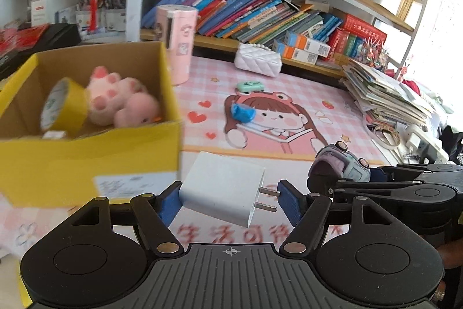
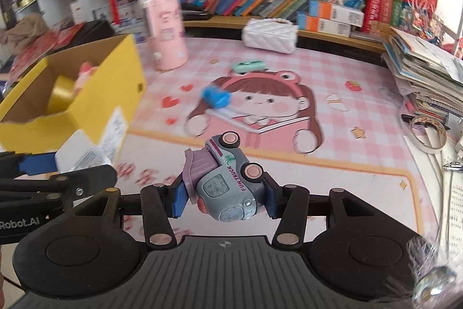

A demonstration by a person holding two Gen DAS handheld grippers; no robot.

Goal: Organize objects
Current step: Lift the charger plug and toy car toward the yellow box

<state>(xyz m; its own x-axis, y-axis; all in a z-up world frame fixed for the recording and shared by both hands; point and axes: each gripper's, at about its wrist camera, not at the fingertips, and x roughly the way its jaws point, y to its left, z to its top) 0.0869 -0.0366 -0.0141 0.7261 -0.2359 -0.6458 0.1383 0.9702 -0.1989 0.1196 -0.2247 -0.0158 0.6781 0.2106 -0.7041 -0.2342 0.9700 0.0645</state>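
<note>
My left gripper (image 1: 228, 197) is shut on a white plug charger (image 1: 222, 191), held above the pink mat with its prongs against the right pad. My right gripper (image 2: 224, 196) is shut on a grey and purple toy truck (image 2: 224, 178), also held above the mat. The truck also shows in the left wrist view (image 1: 340, 165), and the charger in the right wrist view (image 2: 81, 157). A yellow cardboard box (image 1: 86, 155) stands at the left and holds a yellow tape roll (image 1: 65, 106) and a pink plush toy (image 1: 121, 99). The box also shows in the right wrist view (image 2: 115, 83).
On the pink cartoon mat (image 2: 347, 135) lie a blue clip (image 2: 215, 97) and a mint green toy (image 2: 249, 66). A pink cylinder (image 2: 166, 31) and a white quilted purse (image 2: 270, 34) stand at the back. A paper stack (image 2: 425, 77) and a tape ring (image 2: 428, 132) sit at the right. Bookshelves rise behind.
</note>
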